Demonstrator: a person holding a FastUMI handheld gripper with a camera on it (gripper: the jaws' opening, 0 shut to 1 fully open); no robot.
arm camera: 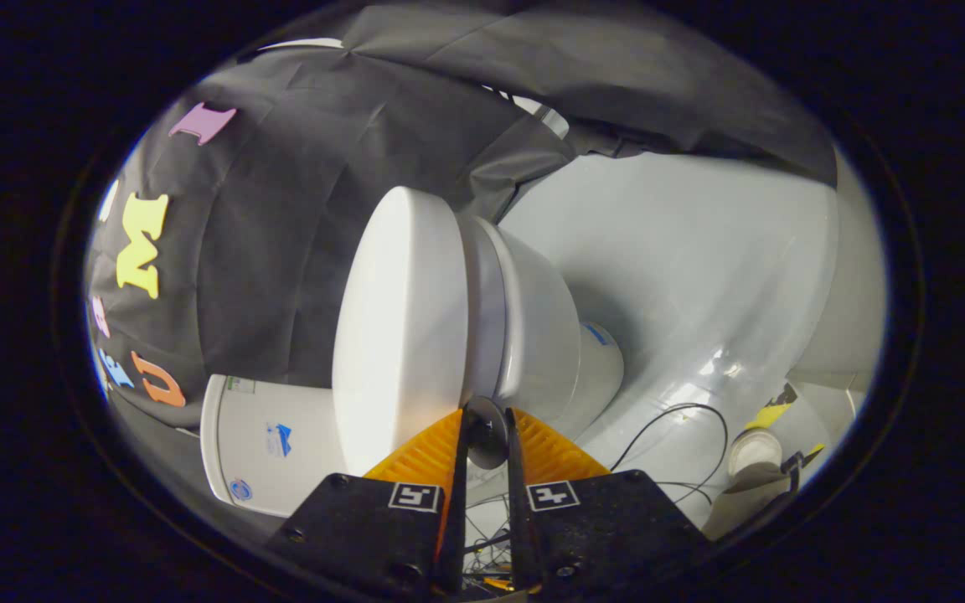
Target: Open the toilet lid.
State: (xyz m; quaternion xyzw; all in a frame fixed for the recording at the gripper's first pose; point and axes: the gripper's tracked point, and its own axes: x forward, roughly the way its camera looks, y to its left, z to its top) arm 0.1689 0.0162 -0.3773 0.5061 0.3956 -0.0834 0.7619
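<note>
Here, gripper (487, 431): fingers nearly together, a narrow gap between them, the lid's rim at their tips; whether both press on it I cannot tell.
Toilet lid (403, 322): closed on the bowl (537, 327), just ahead of the fingers.
Tank (269, 444): beyond the lid.
Cables (683, 444): on the pale floor (700, 251) beside the bowl.

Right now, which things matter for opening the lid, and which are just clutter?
Job:
toilet lid, down on the bowl
gripper, fingers nearly closed at the lid's edge
cistern

Lying about:
black cables on the floor
small white round object
</note>
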